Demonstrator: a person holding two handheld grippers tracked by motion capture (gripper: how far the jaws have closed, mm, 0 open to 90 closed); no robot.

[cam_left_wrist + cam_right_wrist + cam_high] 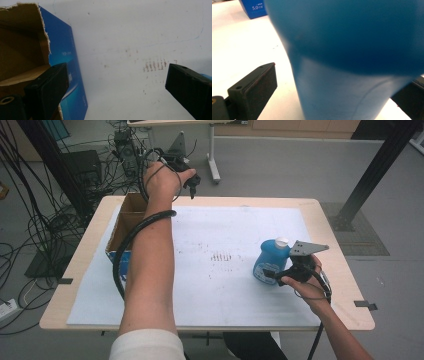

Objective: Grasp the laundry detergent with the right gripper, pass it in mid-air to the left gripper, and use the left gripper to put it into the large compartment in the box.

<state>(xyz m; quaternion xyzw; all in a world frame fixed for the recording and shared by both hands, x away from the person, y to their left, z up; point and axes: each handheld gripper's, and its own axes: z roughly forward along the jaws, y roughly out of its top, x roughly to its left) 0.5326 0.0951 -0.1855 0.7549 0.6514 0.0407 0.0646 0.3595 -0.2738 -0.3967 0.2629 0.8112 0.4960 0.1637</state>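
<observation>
Bottle: we see the blue bottle (270, 261) w/ white cap upright on the white sheet (220, 285), right half of the desk (340, 270).
Right gripper: the right gripper (270, 274) sits at the bottle's lower body, approached from the right; right hand (302, 282) behind it.
Right fingers: in the right gripper view the bottle (352, 62) stands between the two black fingers (254, 87); a gap shows betw. the left one and the bottle wall, so we read them as spread, not clamped.
Left gripper: the left gripper (192, 182) is held above the desk's far edge, near the box's far end.
Left fingers: released, wide apart, nothing betw. them; in the left gripper view we see sheet (125, 37) between the fingers (47, 87).
Box: open cardboard box (125, 227), blue outside, brown inside, at the left side of the desk, well apart from the bottle.
</observation>
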